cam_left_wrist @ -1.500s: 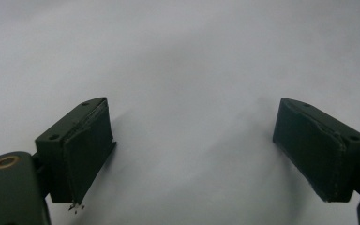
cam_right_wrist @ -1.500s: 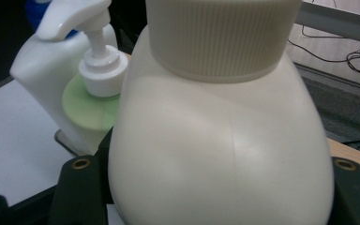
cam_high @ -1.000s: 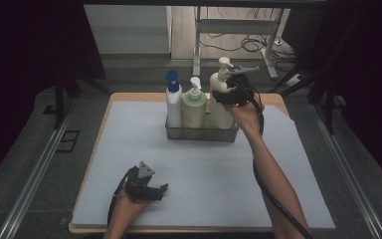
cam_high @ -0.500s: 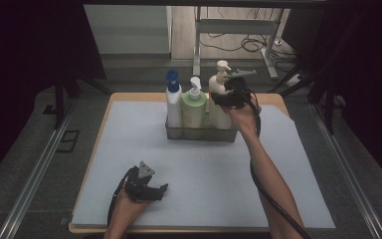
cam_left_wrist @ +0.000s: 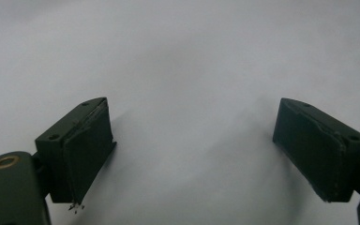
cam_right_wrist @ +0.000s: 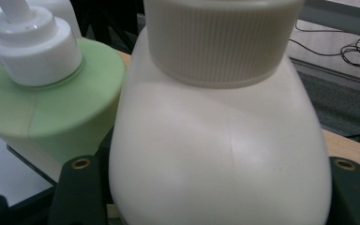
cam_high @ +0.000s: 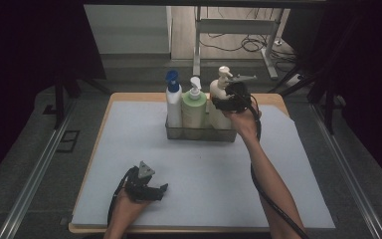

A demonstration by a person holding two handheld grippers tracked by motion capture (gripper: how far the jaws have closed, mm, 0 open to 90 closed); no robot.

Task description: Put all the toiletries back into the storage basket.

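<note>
Cream plastic pump bottle (cam_high: 219, 107) stands at the right end of a clear caddy (cam_high: 199, 133), at about 12 o'clock on the worktop (cam_high: 288, 169), touching a green pump bottle (cam_high: 194, 110); a white bottle with a blue cap (cam_high: 173, 102) fills the left end. Right hand-held gripper (cam_high: 225, 103) pinches the cream bottle at its shoulder, just below the ribbed collar; in the right gripper view the body (cam_right_wrist: 220, 154) bulges between the two black jaws, which press on either flank. Left hand-held gripper (cam_high: 151, 191) rests at about 7 o'clock on the pale mat, jaws spread with nothing between them, as the left gripper view confirms (cam_left_wrist: 192, 154).

Step judged in hand: lifting the cream bottle out of the caddy. For a clean lift, the pull should run straight up along the bottle's axis until its base clears the caddy wall, since a tilt toward 9 o'clock would lean it on the green neighbour. Smooth, rounded plastic may slip downward through the pads, so a firm, level pinch matters. The free gripper could steady the caddy should it rise with the bottle.
</note>
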